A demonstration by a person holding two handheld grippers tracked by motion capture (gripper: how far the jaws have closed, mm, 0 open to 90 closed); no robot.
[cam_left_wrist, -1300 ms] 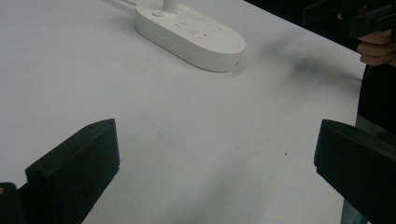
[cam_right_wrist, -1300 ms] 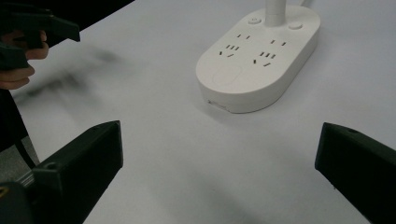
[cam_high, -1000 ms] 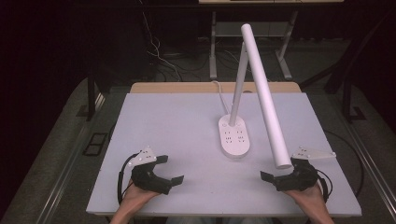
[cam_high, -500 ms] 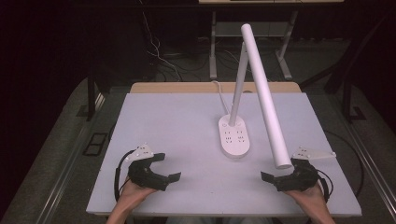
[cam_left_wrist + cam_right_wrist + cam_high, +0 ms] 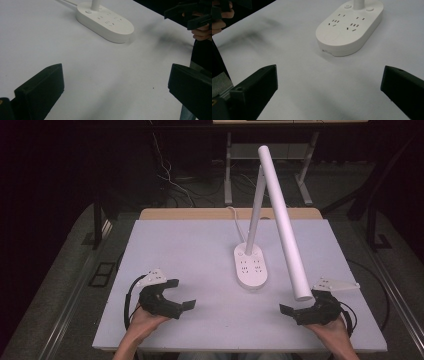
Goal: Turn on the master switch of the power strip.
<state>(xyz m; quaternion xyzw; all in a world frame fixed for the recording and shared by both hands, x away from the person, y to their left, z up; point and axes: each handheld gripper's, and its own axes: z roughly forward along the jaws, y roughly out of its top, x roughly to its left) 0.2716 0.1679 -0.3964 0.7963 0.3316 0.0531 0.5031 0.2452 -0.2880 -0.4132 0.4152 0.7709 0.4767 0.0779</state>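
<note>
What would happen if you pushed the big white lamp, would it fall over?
Probably it would slide before tipping: the lamp stands on a wide, flat base on the smooth table. Pushed high on its long slanted tube, it might wobble, since that part leans out past the base. Its cord at the back could tug it.

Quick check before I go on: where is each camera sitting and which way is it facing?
High view: above the near edge, looking forward and down at the table; hands, left gripper, right gripper.
Left gripper view: between open jaws, facing the lamp base.
Right gripper view: between open jaws, facing the base.
All three views share it.
</note>
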